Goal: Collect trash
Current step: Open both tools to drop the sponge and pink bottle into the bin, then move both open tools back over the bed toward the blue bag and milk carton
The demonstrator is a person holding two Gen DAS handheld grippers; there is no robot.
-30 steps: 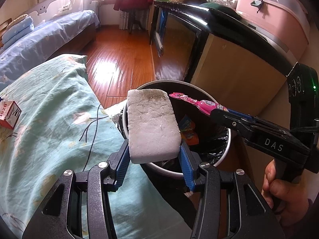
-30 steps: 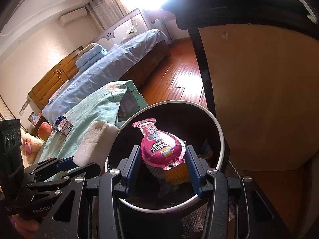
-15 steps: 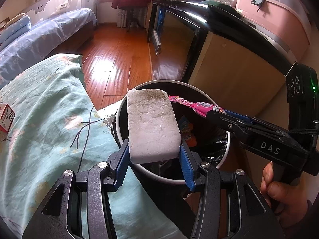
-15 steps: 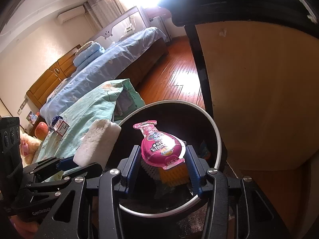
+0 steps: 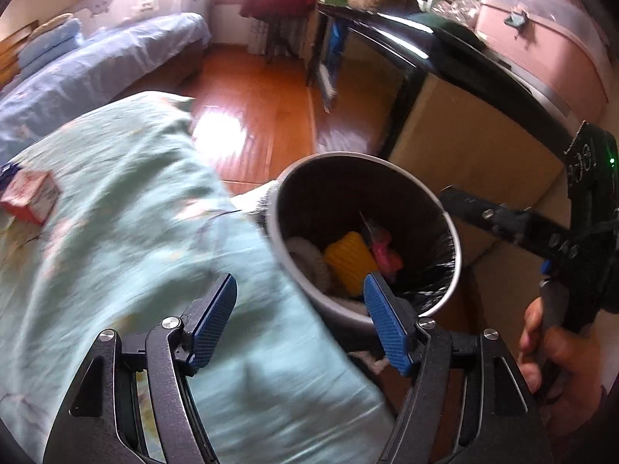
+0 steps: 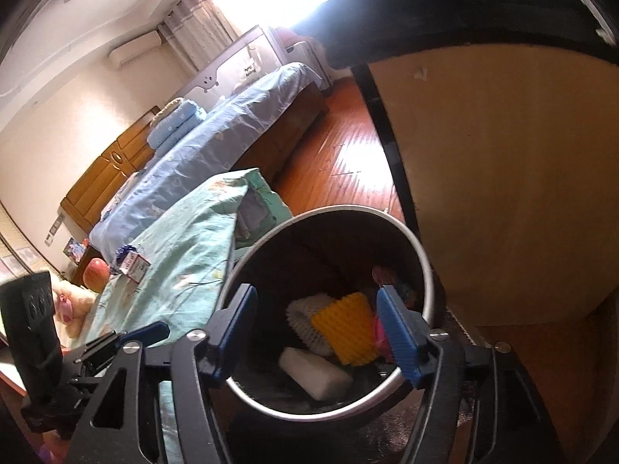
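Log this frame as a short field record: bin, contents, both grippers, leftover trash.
bin: round metal-rimmed trash bin with black liner, beside the bed
contents: white foam block, yellow ridged brush, pink wrapper
left gripper: jaws just opened, empty
right gripper: jaws just opened, empty, over the bin
leftover: small red-and-white carton on the green bedspread
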